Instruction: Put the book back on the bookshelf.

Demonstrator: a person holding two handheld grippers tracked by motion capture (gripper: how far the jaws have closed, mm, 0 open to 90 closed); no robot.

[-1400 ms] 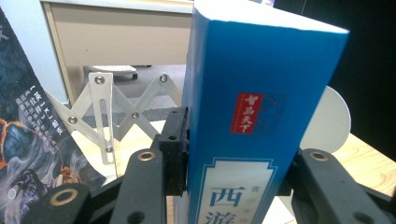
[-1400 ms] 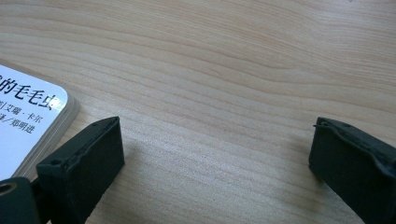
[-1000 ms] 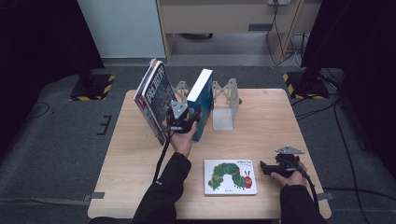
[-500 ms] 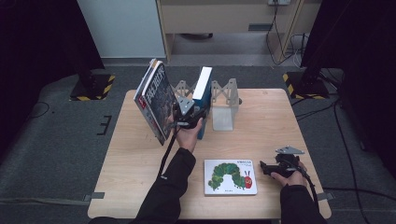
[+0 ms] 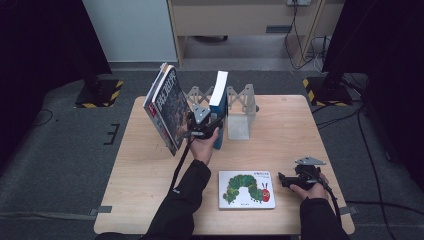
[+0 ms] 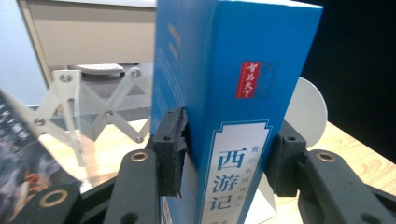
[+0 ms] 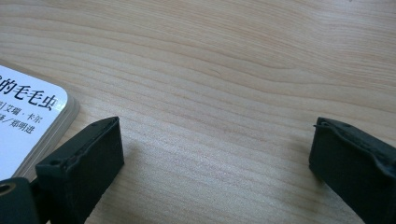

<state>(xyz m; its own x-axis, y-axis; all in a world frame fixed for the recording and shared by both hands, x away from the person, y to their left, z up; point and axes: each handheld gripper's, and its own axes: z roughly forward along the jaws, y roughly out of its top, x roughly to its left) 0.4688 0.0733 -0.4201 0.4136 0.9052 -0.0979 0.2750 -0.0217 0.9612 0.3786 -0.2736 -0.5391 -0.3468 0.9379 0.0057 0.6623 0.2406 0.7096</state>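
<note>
**Gloss, Grain and Matt Rubber**

The blue book (image 6: 233, 93) has a smooth, slightly glossy card cover. Beside it, the white rack (image 5: 239, 112) looks like matt plastic with metal rivets. The left claw (image 6: 229, 158) shows rough, matt black pads (image 6: 170, 149). In front of the blue book, the surface (image 7: 233, 60) is pale, satin-finished wood with visible grain; the picture book (image 5: 246, 189) there is glossy board.

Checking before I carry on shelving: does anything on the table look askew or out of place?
Yes. The dark-covered book at the left end of the white expanding rack leans steeply outward instead of standing upright. The blue book stands upright between the left gripper pads. The caterpillar picture book lies flat, not yet racked.
</note>
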